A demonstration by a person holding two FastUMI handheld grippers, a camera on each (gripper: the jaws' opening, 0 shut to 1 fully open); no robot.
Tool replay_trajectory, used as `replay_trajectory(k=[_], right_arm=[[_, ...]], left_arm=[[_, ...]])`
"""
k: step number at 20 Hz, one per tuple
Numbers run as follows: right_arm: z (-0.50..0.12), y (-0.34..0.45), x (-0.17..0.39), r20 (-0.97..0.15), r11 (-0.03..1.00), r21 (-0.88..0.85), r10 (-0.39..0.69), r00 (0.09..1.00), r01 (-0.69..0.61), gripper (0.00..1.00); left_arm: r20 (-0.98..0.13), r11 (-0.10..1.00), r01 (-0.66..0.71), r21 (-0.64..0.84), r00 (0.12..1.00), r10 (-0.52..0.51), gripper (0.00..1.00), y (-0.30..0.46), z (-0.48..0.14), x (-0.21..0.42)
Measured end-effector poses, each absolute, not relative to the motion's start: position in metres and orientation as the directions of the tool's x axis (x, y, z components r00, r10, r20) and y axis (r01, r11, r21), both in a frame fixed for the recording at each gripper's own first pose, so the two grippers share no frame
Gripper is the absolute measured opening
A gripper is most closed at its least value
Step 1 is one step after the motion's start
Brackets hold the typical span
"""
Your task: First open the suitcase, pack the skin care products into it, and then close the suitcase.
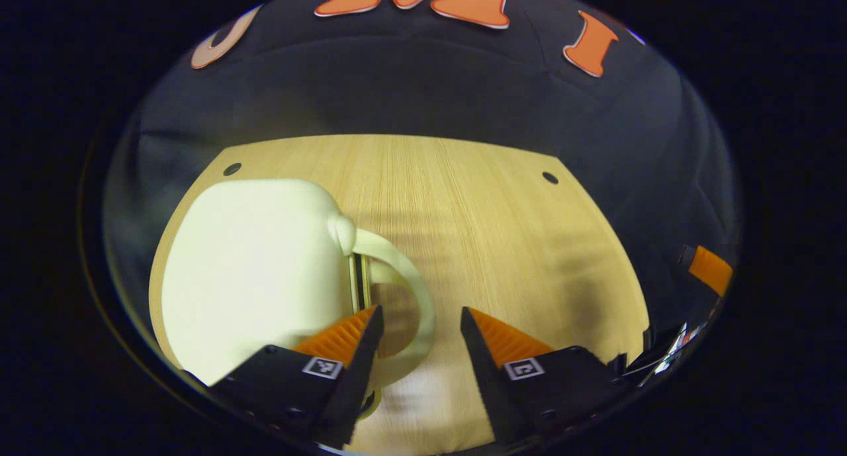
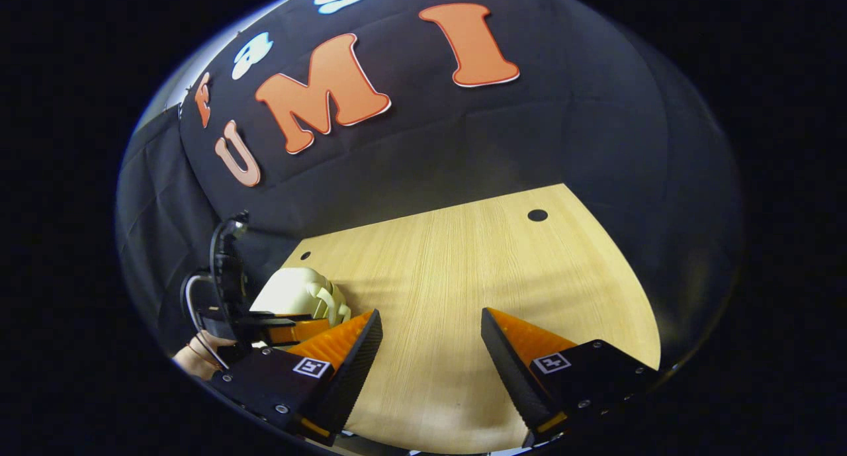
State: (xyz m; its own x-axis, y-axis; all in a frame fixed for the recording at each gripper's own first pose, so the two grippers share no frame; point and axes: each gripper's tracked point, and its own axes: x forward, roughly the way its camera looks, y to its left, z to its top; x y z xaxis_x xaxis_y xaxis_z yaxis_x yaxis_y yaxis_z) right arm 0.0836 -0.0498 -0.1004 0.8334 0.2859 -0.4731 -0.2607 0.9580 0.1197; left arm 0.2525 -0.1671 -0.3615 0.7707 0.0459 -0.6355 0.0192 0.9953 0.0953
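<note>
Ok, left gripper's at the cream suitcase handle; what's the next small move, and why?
Probably ease the left gripper forward and slightly left, then close on the handle of the cream hard-shell suitcase. Its jaws stand open, with one finger just inside the loop and the other out over the light wooden table, so nothing is gripped yet and the case looks closed.
</note>
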Motion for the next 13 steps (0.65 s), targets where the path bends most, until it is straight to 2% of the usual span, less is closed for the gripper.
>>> replay_trajectory(k=[2,7,10,11,12,13], right_arm=[[-0.087,-0.050,0.087,-0.447,0.962,0.077,0.270,0.853,-0.263,0.95],[-0.042,-0.050,0.092,-0.315,0.968,-0.051,0.220,0.923,-0.248,0.96],[-0.007,-0.039,0.086,-0.189,0.968,-0.096,0.209,0.960,-0.230,0.96],[0.003,-0.035,0.084,-0.152,0.970,-0.107,0.201,0.968,-0.218,1.00],[0.012,-0.031,0.081,-0.115,0.973,-0.117,0.188,0.975,-0.201,0.95],[0.022,-0.028,0.078,-0.074,0.975,-0.129,0.172,0.982,-0.181,0.95]], left_arm=[[-0.533,0.992,-0.016,0.124,0.842,0.080,0.98,-0.162,-0.315,0.249],[-0.227,0.998,-0.025,0.064,0.973,0.039,0.96,-0.183,-0.175,0.232],[-0.022,0.995,-0.033,0.089,0.999,0.035,0.98,-0.198,-0.108,0.228],[0.033,0.992,-0.043,0.116,0.999,0.039,0.97,-0.196,-0.106,0.223],[0.084,0.988,-0.051,0.147,0.996,0.039,0.97,-0.200,-0.101,0.221],[0.127,0.983,-0.057,0.176,0.991,0.034,0.96,-0.199,-0.097,0.220]])
